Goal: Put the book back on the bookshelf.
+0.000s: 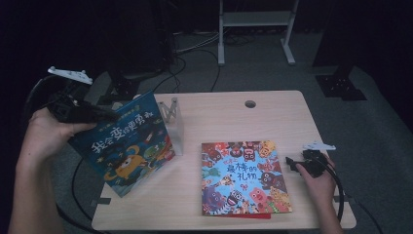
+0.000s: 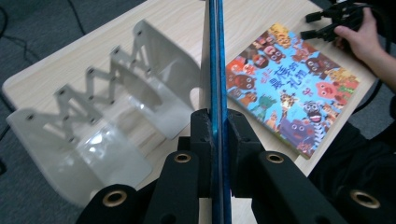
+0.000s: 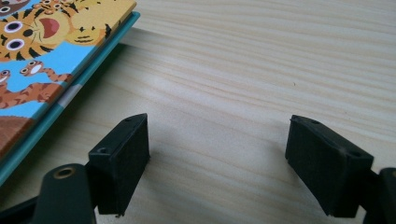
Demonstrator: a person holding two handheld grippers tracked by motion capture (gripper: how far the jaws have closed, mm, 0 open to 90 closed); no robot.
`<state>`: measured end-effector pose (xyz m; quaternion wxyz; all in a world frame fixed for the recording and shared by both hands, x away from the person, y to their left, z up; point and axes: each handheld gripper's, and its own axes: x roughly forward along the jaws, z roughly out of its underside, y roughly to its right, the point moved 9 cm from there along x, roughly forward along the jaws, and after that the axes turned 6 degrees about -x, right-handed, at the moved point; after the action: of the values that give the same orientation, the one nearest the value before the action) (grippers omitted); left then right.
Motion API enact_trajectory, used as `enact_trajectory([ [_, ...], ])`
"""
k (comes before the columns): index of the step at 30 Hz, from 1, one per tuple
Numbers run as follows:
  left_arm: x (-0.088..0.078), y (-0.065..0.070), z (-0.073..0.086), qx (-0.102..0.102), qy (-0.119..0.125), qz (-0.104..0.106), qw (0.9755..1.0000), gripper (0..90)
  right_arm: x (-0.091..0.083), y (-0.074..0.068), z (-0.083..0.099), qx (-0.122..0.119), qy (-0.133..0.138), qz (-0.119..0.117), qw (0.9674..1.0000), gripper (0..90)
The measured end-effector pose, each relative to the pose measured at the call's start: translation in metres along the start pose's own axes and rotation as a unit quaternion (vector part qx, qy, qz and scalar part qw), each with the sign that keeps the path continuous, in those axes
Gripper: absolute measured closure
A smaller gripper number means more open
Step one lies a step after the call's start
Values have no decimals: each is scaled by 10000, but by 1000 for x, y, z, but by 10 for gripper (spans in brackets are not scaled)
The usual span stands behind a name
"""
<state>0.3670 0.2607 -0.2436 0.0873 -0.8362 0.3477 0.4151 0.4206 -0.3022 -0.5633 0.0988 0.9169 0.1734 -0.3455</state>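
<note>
- Book with a dark blue cover (image 1: 127, 146), held up off the table (image 1: 272, 112) at its nine o'clock edge, tilted, cover facing the high camera; left gripper (image 1: 100, 114) grips it by the upper left corner.
- Left gripper view gives what the high view cannot: the book edge-on (image 2: 215, 70) as a thin blue line, both black pads pressed flat against it, jaws clamped on the book (image 2: 215, 133).
- Same view shows the clear folding bookstand (image 2: 112, 107) at ten o'clock of the jaws, zigzag struts and curved end plates plain; in the high view it is a pale shape (image 1: 174, 124) just behind the raised book.
- Second book, animal faces on light blue (image 1: 242, 178), lies flat at table centre, toward six o'clock.
- Right gripper (image 1: 292, 163) rests at three o'clock of that flat book, near its edge.
- Right gripper view: jaws well apart (image 3: 217, 154) over bare wood, nothing between them; the flat book's corner (image 3: 56, 60) sits at ten o'clock, its teal edge showing.
</note>
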Motion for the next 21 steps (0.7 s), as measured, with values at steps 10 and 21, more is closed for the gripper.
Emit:
enact_trajectory([
  [10, -18, -23, 27, -369, 57, -225, 9990, 824, 0, 0, 0, 2, 2, 0, 10000, 208],
  [21, -27, -63, 53, -923, 174, -614, 9937, 824, 0, 0, 0, 1, 2, 2, 10000, 208],
])
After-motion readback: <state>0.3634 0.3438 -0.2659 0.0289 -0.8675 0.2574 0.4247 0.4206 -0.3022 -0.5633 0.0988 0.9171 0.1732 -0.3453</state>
